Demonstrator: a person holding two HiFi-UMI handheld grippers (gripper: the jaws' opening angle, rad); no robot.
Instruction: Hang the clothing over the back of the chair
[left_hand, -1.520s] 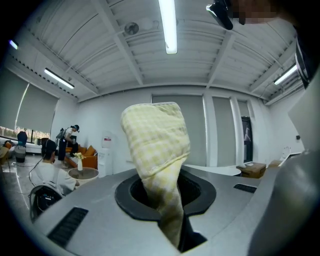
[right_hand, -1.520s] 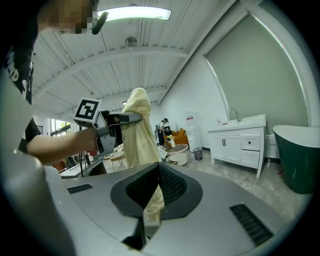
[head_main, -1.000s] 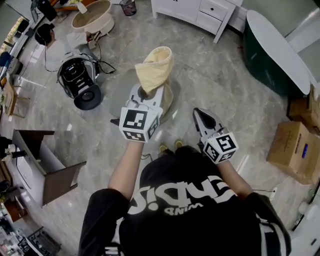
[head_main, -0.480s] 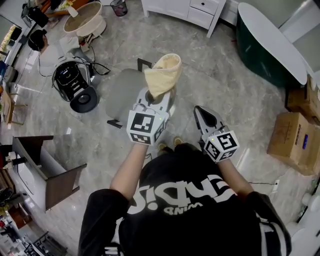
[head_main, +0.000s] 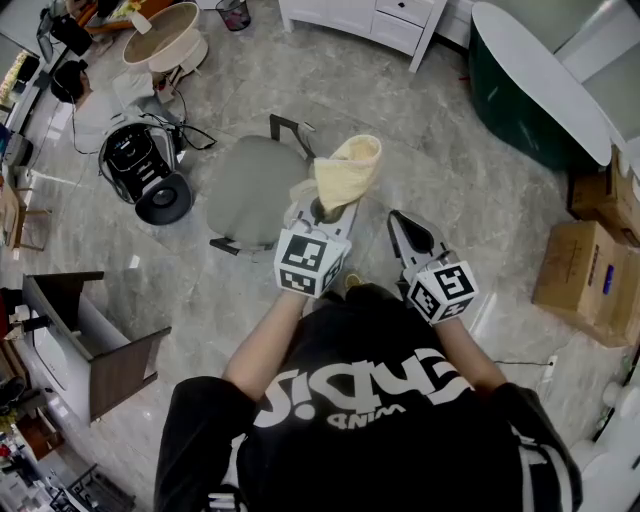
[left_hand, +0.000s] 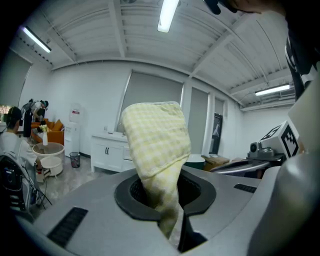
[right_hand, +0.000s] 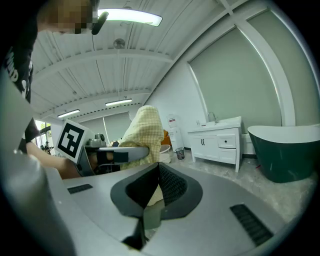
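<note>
Since a second ago the left gripper (head_main: 322, 210) has carried the yellow checked cloth (head_main: 349, 170) from above the grey chair (head_main: 250, 190) to just off its right edge. The right gripper (head_main: 399, 223) sits further right of the chair, jaws together. In the left gripper view the jaws pinch the cloth's (left_hand: 155, 145) lower end, and the rest stands up. In the right gripper view the jaws are closed on nothing, with the cloth (right_hand: 142, 132) beyond them.

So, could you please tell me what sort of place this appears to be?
Probably an indoor test space staged like a home: a green bathtub and white cabinet share an open floor with cardboard boxes and cabled equipment.
</note>
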